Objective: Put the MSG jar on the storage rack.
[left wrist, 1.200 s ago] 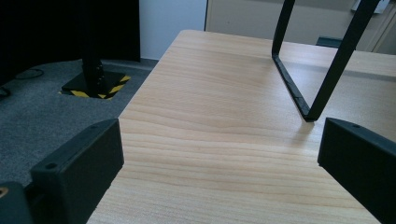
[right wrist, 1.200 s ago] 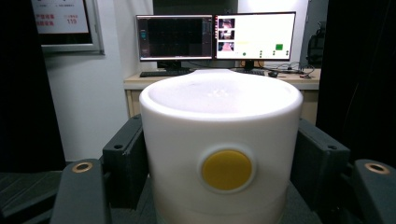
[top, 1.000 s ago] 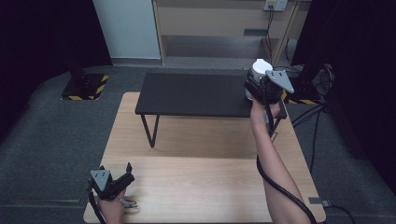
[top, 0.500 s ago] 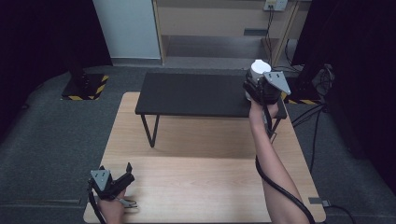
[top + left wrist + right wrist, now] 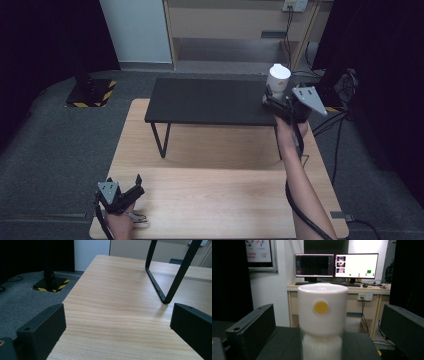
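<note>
Now: one white cup [image 5: 278,80] at right far corner of one black bench [image 5: 210,100], between wide-set jaws of right gripper [image 5: 275,100], untouched. Left gripper [image 5: 131,187] wide, empty, low over wooden table [image 5: 220,195].

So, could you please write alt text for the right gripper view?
A white container with a round yellow dot stands on a black table between the right gripper's two open black jaws, slightly blurred. Behind it, two monitors sit on a wooden desk.
</note>
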The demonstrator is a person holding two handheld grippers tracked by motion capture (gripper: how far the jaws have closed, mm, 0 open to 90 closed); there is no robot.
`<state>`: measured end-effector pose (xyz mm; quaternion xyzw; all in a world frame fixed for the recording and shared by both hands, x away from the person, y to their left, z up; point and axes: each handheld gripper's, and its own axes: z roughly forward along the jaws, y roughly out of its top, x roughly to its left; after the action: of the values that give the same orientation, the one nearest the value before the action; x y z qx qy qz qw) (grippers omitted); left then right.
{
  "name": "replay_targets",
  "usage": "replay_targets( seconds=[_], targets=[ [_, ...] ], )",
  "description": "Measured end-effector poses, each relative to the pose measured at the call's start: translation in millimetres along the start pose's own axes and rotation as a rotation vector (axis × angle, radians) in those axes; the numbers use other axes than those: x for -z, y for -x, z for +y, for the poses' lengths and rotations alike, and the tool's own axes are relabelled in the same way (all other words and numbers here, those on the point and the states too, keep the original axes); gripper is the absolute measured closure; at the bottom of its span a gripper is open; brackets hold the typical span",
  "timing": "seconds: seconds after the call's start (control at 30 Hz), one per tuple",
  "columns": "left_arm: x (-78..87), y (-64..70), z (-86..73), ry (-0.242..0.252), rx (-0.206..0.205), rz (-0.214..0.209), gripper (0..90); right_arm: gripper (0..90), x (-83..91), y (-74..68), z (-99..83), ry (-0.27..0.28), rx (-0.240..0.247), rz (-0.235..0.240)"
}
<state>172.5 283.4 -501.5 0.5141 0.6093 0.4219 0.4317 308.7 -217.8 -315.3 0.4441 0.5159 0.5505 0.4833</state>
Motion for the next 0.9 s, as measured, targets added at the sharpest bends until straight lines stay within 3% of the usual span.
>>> replay_targets(
  seconds=[0.03,0.13,0.17,0.23,0.3,0.43,0.47,0.57,0.6,0.7,0.9],
  targets=[
    [0.0,0.0,0.0,0.0,0.0,0.0,0.0,0.6,0.0,0.0,0.0,0.0,0.0,0.0],
    [-0.1,0.4,0.3,-0.003,-0.006,-0.003,0.0,0.6,37.3,16.6,-17.3,0.009,-0.025,0.02],
    [-0.1,0.4,0.3,-0.003,-0.006,-0.003,0.0,0.6,37.3,16.6,-17.3,0.009,-0.025,0.02],
    [0.3,-0.3,0.2,-0.003,0.006,-0.005,0.0,0.6,57.3,24.1,-30.7,0.025,-0.026,0.029],
    [0.9,-2.6,-0.3,-0.001,0.031,-0.006,0.0,0.6,84.9,34.5,-54.2,0.041,0.007,0.045],
    [0.8,-4.2,0.2,-0.006,0.04,-0.01,0.0,0.6,112.8,42.5,-90.4,0.009,0.064,0.03],
    [0.7,-4.7,0.5,-0.008,0.038,-0.015,0.0,0.6,112.8,42.5,-90.4,0.009,0.064,0.03],
    [0.8,-5.4,1.1,-0.014,0.037,-0.021,0.0,0.6,133.8,49.5,-128.3,-0.058,0.039,0.003],
    [0.8,-5.4,1.1,-0.014,0.037,-0.021,0.0,0.6,133.8,49.5,-128.3,-0.058,0.039,0.003],
    [0.4,-7.1,1.2,-0.016,0.051,-0.025,0.0,0.6,149.1,54.3,-155.9,-0.127,0.03,-0.033],
    [2.1,-15.9,-0.2,-0.01,0.118,-0.036,0.0,0.6,163.6,64.5,-176.2,-0.172,-0.011,-0.062]
  ],
)
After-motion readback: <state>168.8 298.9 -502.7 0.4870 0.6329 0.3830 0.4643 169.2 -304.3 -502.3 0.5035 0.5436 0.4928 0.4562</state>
